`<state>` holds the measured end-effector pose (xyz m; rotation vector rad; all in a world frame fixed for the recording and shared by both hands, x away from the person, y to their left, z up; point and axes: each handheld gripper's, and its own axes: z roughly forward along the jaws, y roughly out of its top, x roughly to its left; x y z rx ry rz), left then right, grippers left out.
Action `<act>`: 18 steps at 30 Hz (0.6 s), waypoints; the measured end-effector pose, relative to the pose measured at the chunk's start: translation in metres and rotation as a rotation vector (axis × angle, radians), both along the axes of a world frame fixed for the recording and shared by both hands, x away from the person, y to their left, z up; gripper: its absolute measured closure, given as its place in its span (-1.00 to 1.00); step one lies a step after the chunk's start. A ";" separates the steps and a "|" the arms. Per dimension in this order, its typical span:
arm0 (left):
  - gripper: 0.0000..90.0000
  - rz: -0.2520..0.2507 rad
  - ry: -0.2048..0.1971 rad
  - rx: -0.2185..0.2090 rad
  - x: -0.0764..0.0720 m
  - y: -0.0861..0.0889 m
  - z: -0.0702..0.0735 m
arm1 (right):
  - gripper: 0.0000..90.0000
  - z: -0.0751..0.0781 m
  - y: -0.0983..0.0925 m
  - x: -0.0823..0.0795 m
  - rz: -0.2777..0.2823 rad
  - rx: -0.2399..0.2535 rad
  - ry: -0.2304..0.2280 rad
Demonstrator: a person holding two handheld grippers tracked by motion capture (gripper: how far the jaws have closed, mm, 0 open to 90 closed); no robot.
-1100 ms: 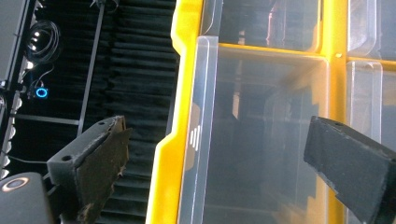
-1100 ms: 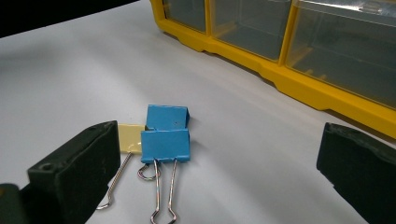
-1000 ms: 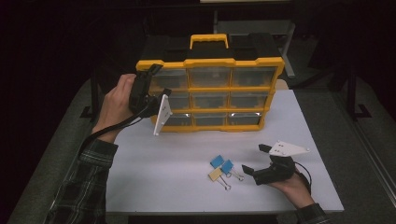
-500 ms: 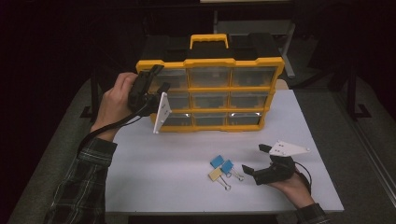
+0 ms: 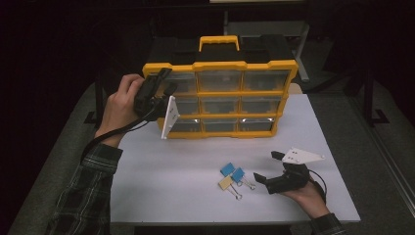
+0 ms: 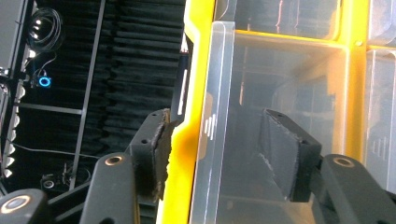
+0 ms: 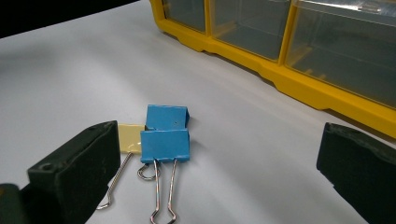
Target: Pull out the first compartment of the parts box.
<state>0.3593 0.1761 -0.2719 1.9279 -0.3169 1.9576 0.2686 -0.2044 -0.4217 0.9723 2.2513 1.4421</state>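
— What did you have under the left gripper (image 5: 164, 84) when you stopped?

— The yellow organiser (image 5: 220, 65), standing upright at the far side of the white table (image 5: 161, 161), around twelve o'clock from my seat. It was hard glossy plastic, a boxy frame with a carry handle on top and nine clear drawers (image 6: 275, 93) in three rows. I'd set the gripper at its left edge, about ten o'clock. The jaws had just been closing: one ribbed black pad (image 6: 156, 154) lay on the yellow side wall outside, the other (image 6: 292, 158) on the see-through front of the end drawer. From the left gripper view the outer pad looked to be touching the frame; I couldn't say for certain that both were pressing. They stood roughly half shut, with the organiser's edge between them.

— And the right gripper (image 5: 268, 168)?

— It rested low on the table near four o'clock, jaws spread wide with nothing between them. Just ahead of it, at about nine o'clock from its tips, lay three binder clips (image 7: 163, 135): two blue and one pale yellow, folded sheet metal with thin wire loop handles, huddled together and touching. The tabletop was smooth, matt and flat.
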 end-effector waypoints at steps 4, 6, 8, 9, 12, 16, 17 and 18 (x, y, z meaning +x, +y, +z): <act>0.17 0.000 -0.003 -0.001 0.000 -0.001 0.000 | -1.00 0.000 0.000 0.000 0.000 0.000 0.000; 0.23 0.003 -0.005 0.006 -0.001 -0.001 0.000 | -1.00 0.000 0.000 0.000 0.000 0.000 0.000; 0.25 0.007 -0.007 0.010 -0.001 -0.002 0.001 | -1.00 0.000 0.000 0.000 0.000 -0.001 0.000; 0.29 0.012 -0.009 0.016 -0.001 -0.002 0.001 | -1.00 0.000 0.000 0.000 0.000 -0.001 0.001; 0.39 0.014 -0.011 0.012 -0.002 -0.002 0.002 | -1.00 0.000 0.000 0.000 0.000 0.001 -0.002; 0.47 0.016 -0.011 0.014 -0.002 -0.002 0.002 | -1.00 0.000 0.000 0.000 0.000 0.000 0.000; 0.49 0.017 -0.010 0.014 -0.002 -0.002 0.002 | -1.00 0.000 0.000 0.000 0.000 0.000 -0.001; 0.51 0.017 -0.011 0.015 -0.002 -0.003 0.002 | -1.00 0.000 0.000 0.000 0.000 0.000 -0.001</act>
